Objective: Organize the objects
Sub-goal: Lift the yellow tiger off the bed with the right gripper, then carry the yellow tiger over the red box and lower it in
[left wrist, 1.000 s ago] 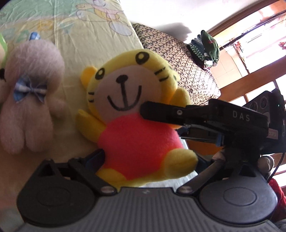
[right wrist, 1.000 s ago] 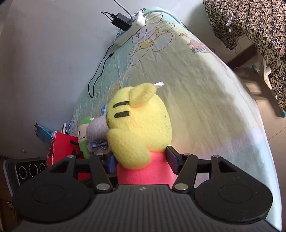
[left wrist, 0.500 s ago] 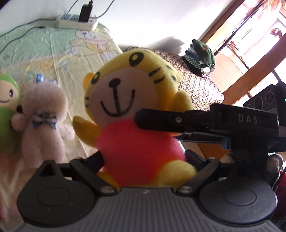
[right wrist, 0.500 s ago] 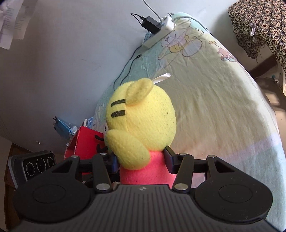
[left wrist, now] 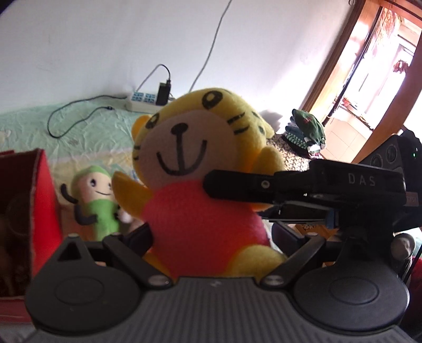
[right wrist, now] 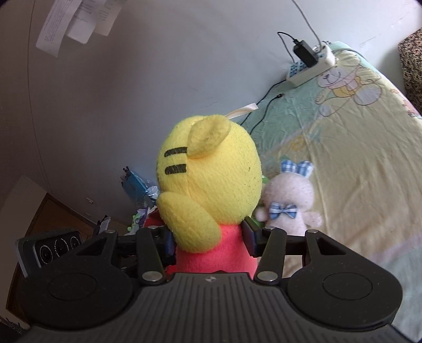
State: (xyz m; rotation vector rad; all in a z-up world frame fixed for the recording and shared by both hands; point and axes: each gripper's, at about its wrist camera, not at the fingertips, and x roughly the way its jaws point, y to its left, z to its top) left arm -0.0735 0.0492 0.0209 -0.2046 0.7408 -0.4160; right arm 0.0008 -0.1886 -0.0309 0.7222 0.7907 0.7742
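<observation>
- While both grippers close on it from opposite sides, the yellow tiger toy [left wrist: 200, 184] sits upright between them, lifted clear of the bed [right wrist: 369, 158].
- Nearest in the left wrist view, the left gripper [left wrist: 211, 234] clamps the toy's pink belly at the hips; its jaws closed in a little during the last second and now press the plush.
- Nearest in the right wrist view, the right gripper [right wrist: 208, 240] grasps the same pink body from behind, pads sunk into the fabric after closing in within the last second.
- Across the toy's chest lies one black finger of the right gripper, whose body carries the white letters "DAS" [left wrist: 361, 180].
- Just behind, a green doll [left wrist: 97, 200] stands beside a red box [left wrist: 39, 200], and a white rabbit [right wrist: 290, 203] with a blue checked bow sits on the sheet.
- Farther back, a power strip [left wrist: 145, 101] with a black charger lies at the head of the bed.
- Farthest, printed papers [right wrist: 76, 21] hang on the wall, their text too small to read.
</observation>
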